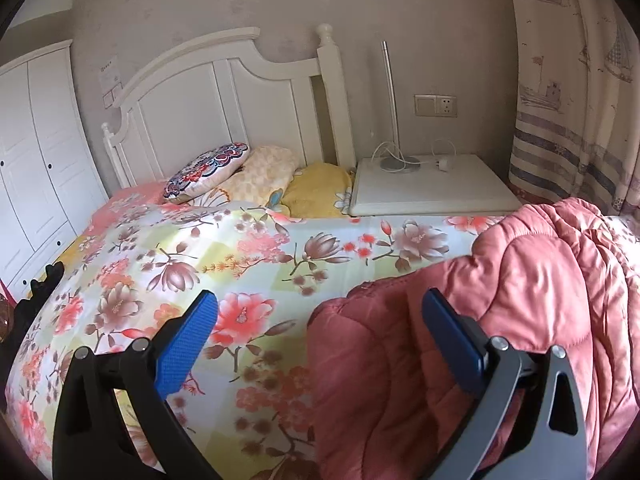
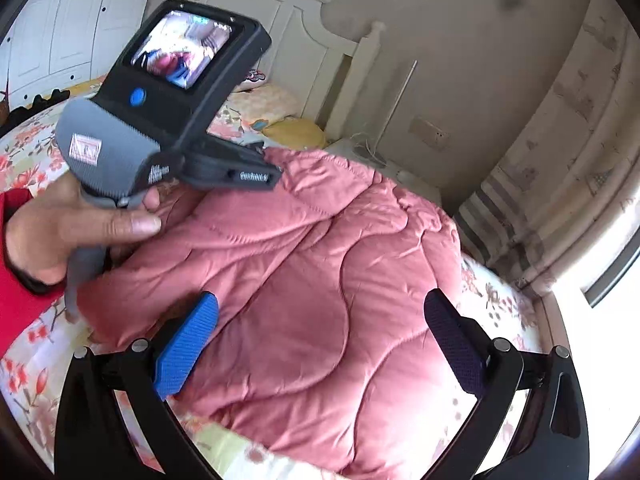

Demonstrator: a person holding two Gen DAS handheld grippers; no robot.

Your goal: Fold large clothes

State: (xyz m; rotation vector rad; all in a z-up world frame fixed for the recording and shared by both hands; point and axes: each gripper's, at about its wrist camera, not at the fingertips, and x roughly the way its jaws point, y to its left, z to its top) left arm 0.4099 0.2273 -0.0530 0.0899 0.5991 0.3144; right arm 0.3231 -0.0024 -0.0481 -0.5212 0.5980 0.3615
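A pink quilted padded coat point(image 2: 304, 280) lies bunched on the floral bedspread point(image 1: 168, 256). In the left wrist view the coat point(image 1: 520, 288) fills the lower right, and my left gripper point(image 1: 320, 312) hovers open over its left edge, one blue pad above the bedspread, the other above the coat. My right gripper point(image 2: 320, 316) is open above the middle of the coat, nothing between its fingers. The left gripper's body with its screen point(image 2: 180, 92) shows in the right wrist view, held by a hand point(image 2: 80, 232) in a red sleeve, above the coat's upper left part.
A white headboard point(image 1: 224, 92) with a patterned cushion point(image 1: 208, 172) and yellow pillows point(image 1: 320, 188) is at the far end. A white nightstand point(image 1: 432, 184) with a lamp stands right of the bed. White wardrobe point(image 1: 36, 152) on the left, curtain point(image 1: 576, 112) on the right.
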